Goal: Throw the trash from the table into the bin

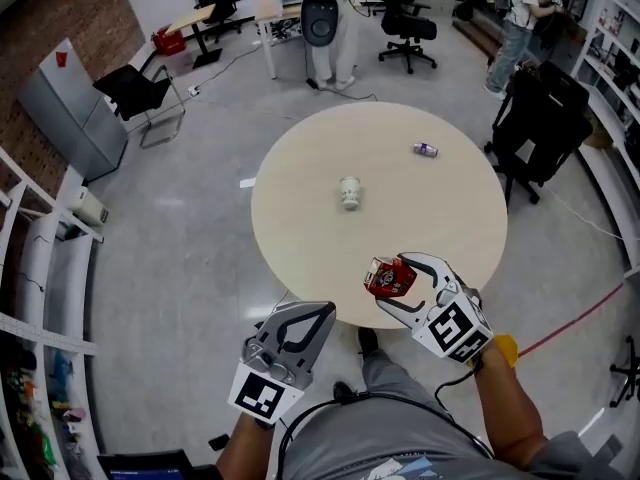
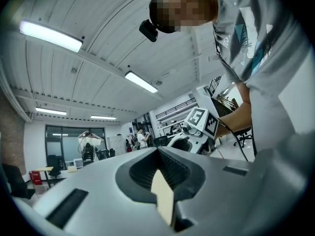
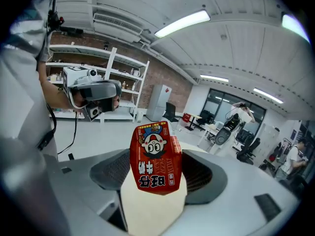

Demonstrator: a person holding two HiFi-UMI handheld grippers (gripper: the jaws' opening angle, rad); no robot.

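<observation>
Left gripper [image 1: 322,314]: jaws together, empty, just off the round table's [image 1: 300,238] near edge.
Paper cup [image 1: 350,193]: on the table's middle.
Red carton [image 1: 386,276]: over the table's near edge.
Right gripper [image 1: 398,286]: clamped on the carton, same edge.
Small can [image 1: 426,149]: table's far right part.

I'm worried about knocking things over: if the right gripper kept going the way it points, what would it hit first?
Probably the bare table top, left of the white cup; the right gripper, shut on the red carton, tilts downward, though depth is unclear.
</observation>
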